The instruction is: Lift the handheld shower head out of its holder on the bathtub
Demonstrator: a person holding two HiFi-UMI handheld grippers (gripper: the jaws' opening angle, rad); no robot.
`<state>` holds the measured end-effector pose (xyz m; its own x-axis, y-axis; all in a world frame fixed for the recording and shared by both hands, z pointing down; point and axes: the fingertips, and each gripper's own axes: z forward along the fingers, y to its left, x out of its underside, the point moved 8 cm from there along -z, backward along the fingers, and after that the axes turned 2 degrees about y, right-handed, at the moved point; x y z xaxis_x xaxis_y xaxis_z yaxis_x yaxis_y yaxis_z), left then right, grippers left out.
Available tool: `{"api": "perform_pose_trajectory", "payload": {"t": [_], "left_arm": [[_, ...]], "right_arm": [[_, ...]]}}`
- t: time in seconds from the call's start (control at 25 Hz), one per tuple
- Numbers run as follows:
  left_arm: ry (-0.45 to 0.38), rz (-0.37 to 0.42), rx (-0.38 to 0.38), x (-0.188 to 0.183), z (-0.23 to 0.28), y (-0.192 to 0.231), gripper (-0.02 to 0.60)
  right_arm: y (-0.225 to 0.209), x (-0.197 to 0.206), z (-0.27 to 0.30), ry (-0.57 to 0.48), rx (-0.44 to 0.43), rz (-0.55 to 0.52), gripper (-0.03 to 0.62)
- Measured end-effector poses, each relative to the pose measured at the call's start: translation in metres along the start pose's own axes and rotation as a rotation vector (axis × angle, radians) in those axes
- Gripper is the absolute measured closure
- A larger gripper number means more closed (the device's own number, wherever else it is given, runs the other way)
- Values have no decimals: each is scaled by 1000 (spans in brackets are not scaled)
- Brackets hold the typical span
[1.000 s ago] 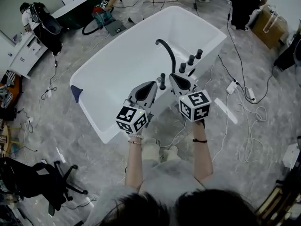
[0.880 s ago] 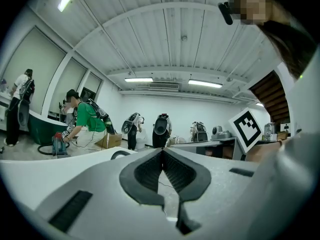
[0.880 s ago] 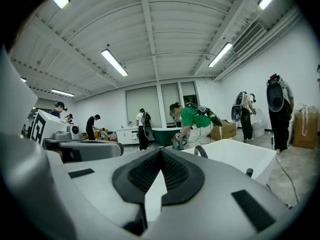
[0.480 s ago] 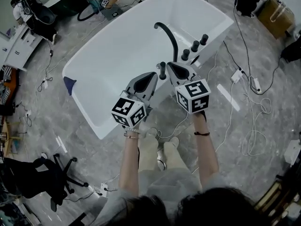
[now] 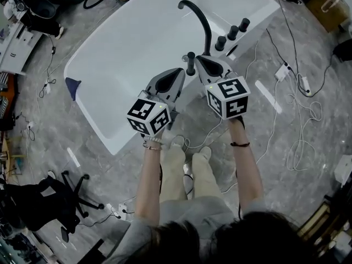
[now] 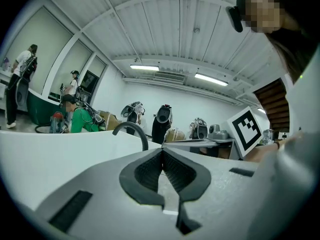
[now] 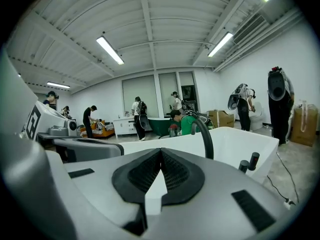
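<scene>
The white bathtub (image 5: 110, 131) has a black curved spout (image 5: 199, 15) and three black knobs (image 5: 232, 33) on its near rim. The handheld shower head (image 5: 191, 64), a short black upright stick, stands in its holder on that rim. My left gripper (image 5: 180, 71) is shut and empty, its tip just left of the shower head. My right gripper (image 5: 199, 59) is also shut and empty, close on the shower head's right. In the left gripper view the jaws (image 6: 161, 151) meet below the spout (image 6: 132, 131). The right gripper view shows the right gripper's shut jaws (image 7: 160, 151), the spout (image 7: 205, 134) and two knobs (image 7: 248, 163); the shower head is hidden.
Cables and a power strip (image 5: 283, 70) lie on the marble floor right of the tub. An office chair (image 5: 60, 202) stands at lower left. A blue object (image 5: 72, 86) hangs at the tub's left end. Several people work far behind the tub (image 7: 135, 116).
Both grippers have come down toward the tub's near rim, and their tips now flank the shower head more closely. Both stay shut.
</scene>
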<state>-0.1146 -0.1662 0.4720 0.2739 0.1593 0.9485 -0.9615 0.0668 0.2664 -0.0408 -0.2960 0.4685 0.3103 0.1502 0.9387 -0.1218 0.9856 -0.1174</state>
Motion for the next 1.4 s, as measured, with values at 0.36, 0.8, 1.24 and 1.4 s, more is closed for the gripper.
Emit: {"api": "perform_pose_trajectory", "payload": {"t": [0.36, 0.8, 1.24, 1.4], "left_arm": [[50, -20, 18, 35, 20, 39, 575], [83, -40, 44, 59, 42, 68, 575], [102, -25, 49, 80, 40, 84, 575], [101, -28, 38, 90, 41, 94, 575]], "right_arm": [[-20, 43, 35, 59, 44, 40, 566], [-32, 75, 71, 91, 32, 106, 476], [-30, 102, 102, 92, 41, 141, 411], [-33, 111, 112, 89, 46, 140, 404]]}}
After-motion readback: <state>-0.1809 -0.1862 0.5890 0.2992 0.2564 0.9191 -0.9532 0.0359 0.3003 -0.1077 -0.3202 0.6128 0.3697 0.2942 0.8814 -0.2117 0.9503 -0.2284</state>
